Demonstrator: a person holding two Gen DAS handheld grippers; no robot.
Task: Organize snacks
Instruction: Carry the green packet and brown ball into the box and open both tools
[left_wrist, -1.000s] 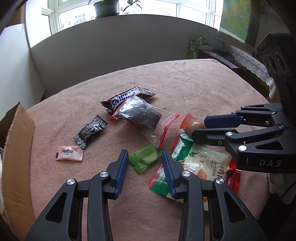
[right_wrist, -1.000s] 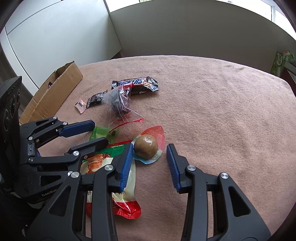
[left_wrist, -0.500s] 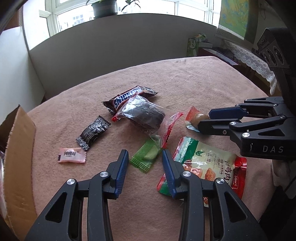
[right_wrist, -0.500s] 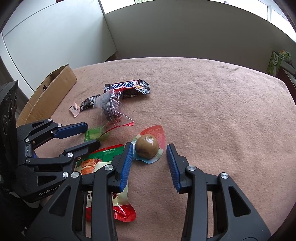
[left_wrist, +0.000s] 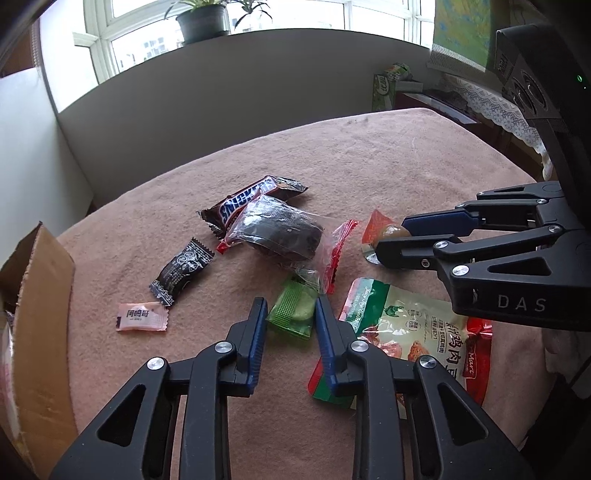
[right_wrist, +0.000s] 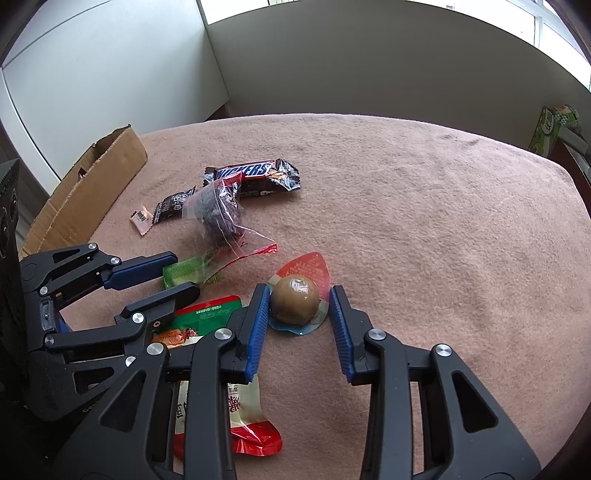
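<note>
Several snacks lie on a pink cloth-covered table (left_wrist: 388, 166). My left gripper (left_wrist: 290, 314) is open, its fingers either side of a small green packet (left_wrist: 293, 314), seen too in the right wrist view (right_wrist: 184, 269). My right gripper (right_wrist: 297, 306) is open around a brown egg in a red-and-clear wrapper (right_wrist: 295, 304), which also shows in the left wrist view (left_wrist: 391, 232). A Snickers bar (left_wrist: 251, 199), a clear bag with a dark cake (left_wrist: 280, 232), a black candy (left_wrist: 183, 267), a pink candy (left_wrist: 142, 316) and a chicken snack bag (left_wrist: 417, 332) lie around.
An open cardboard box (left_wrist: 33, 332) stands at the table's left edge, and shows in the right wrist view (right_wrist: 88, 184). A grey wall and a window with a plant (left_wrist: 201, 22) are behind. A green carton (left_wrist: 388, 85) stands off the far right.
My left gripper has drawn back from over the chicken bag and centred on the green packet. My right gripper has closed in around the egg. Both stay open.
</note>
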